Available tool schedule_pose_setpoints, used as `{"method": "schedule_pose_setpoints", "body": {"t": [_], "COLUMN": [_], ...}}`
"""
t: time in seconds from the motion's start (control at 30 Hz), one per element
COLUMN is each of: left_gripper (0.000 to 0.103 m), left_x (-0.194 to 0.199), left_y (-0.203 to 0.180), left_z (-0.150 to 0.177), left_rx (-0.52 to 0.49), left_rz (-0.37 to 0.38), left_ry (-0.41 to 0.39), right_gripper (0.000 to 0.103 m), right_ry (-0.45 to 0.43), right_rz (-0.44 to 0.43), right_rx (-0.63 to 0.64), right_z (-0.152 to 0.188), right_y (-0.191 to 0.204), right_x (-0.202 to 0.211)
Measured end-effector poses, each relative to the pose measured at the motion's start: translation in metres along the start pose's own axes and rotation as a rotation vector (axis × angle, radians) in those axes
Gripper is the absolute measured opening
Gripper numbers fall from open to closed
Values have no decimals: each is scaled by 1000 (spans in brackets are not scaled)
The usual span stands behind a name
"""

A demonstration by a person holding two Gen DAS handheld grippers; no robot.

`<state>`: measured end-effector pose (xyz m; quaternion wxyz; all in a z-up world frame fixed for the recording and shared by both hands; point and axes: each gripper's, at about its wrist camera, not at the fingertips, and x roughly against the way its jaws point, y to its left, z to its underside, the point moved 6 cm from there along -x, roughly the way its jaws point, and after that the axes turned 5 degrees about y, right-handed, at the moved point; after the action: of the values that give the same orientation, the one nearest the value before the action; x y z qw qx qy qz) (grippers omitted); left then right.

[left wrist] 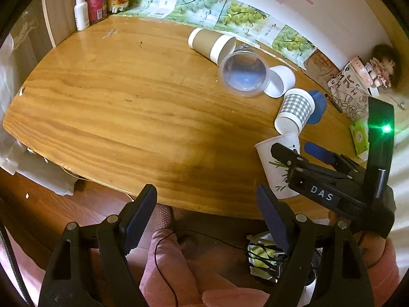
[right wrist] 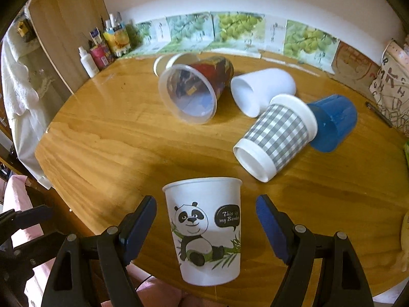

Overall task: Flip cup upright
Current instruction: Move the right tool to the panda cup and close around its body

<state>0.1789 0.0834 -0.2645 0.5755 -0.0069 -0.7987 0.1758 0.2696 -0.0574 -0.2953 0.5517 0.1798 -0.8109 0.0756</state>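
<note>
A white panda paper cup (right wrist: 207, 232) stands upright near the front edge of the wooden table (right wrist: 115, 138). My right gripper (right wrist: 206, 225) is open, its blue-padded fingers on either side of the cup without touching it. In the left wrist view the same cup (left wrist: 274, 163) stands partly hidden behind the right gripper (left wrist: 301, 151). My left gripper (left wrist: 207, 217) is open and empty, off the table's front edge. Other cups lie on their sides: a grey checked cup (right wrist: 276, 138), a blue cup (right wrist: 332, 124), a white cup (right wrist: 260, 92), a clear plastic cup (right wrist: 194, 92).
A brown-sleeved cup (left wrist: 212, 43) lies on its side at the back. Bottles and cans (left wrist: 94, 5) stand at the back left corner. A patterned bag (left wrist: 350, 89) and a green box (left wrist: 359, 135) sit at the right. Grape posters line the wall.
</note>
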Motion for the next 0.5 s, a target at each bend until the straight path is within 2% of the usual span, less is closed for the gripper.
{"method": "schedule_pose_setpoints", "body": {"t": [0.2, 0.33, 0.5], "left_gripper": [83, 83, 83], "left_x": [-7, -13, -16], "left_y": [1, 1, 5], "left_z": [-5, -7, -12], "left_rx": [-12, -30, -23], "left_rz": [-2, -43, -45], "left_ry": [22, 45, 58], "right_gripper": [81, 81, 79], "right_ry": [49, 69, 106], "right_rz": [9, 1, 4], "right_rx": [5, 2, 15], "right_z": [-1, -4, -4], "right_y": [0, -1, 3], "right_x": [-17, -24, -33]}}
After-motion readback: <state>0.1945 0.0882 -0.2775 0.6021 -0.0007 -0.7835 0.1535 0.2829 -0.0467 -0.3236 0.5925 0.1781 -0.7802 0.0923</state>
